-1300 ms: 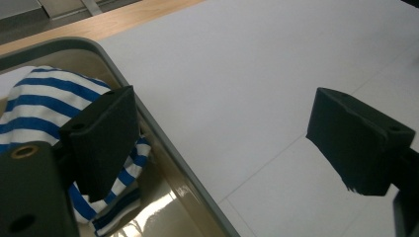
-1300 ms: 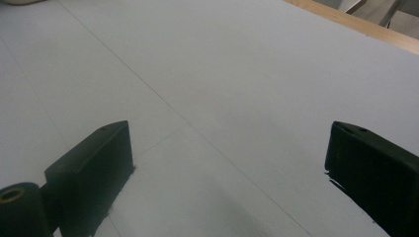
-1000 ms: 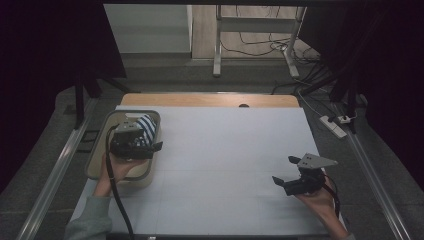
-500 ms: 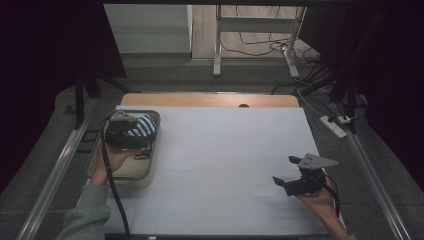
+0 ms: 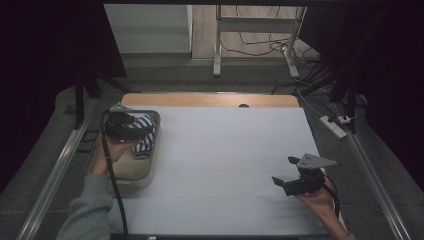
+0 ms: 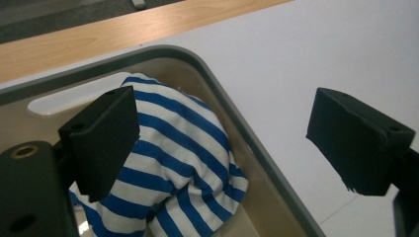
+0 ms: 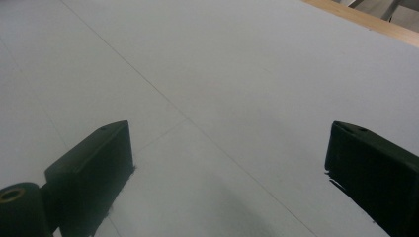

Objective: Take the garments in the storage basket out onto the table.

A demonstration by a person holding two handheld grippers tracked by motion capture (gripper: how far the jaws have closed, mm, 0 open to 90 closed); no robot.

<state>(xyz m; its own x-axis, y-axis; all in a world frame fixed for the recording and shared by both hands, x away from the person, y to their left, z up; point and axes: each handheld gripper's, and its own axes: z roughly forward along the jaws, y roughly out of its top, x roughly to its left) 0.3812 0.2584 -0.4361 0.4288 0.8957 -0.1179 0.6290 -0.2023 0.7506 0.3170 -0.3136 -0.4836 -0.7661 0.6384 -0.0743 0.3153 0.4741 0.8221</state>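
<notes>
One table (image 5: 225, 150), white-topped, wood strip along its far edge; one beige tray (image 5: 131, 172) at the left side; one blue-and-white striped cloth (image 5: 145, 137) bunched in the tray's far end; two grippers. Left gripper (image 5: 131, 131) over the cloth, jaws wide apart, holding nothing; its own view shows stripes and tray rim (image 6: 237, 123) close. Right gripper (image 5: 283, 181) low over bare table, agape, empty.
</notes>
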